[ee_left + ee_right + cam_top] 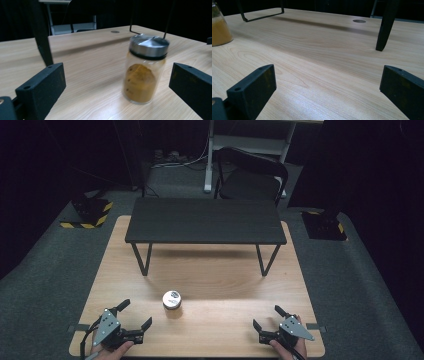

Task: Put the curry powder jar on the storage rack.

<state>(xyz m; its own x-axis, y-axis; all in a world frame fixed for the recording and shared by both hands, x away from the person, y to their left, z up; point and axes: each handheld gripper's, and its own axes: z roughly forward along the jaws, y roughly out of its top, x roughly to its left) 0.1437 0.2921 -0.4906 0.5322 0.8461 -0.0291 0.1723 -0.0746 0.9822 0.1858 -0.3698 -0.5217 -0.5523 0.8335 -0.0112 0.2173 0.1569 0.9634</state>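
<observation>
Jar (171,299): upright on the table (210,270), in the near middle, closer to the left hand-held gripper than to the right; glass body with orange-brown powder, round metal lid on top.
Jar, left gripper view (145,68): ahead of the jaws and toward the right one, apart from both, nothing pressing on it.
Left hand-held gripper (135,314): jaws spread wide, empty, low over the near left corner of the table, pointed toward the jar.
Right hand-held gripper (266,317): jaws spread wide, empty, low over the near right corner, well apart from the jar.
Jar, right gripper view (219,27): cut off at the far left edge.
Black shelf (205,220): on thin legs at the far half of the table, beyond the jar.
Chair (250,175): behind the table, on the floor.
</observation>
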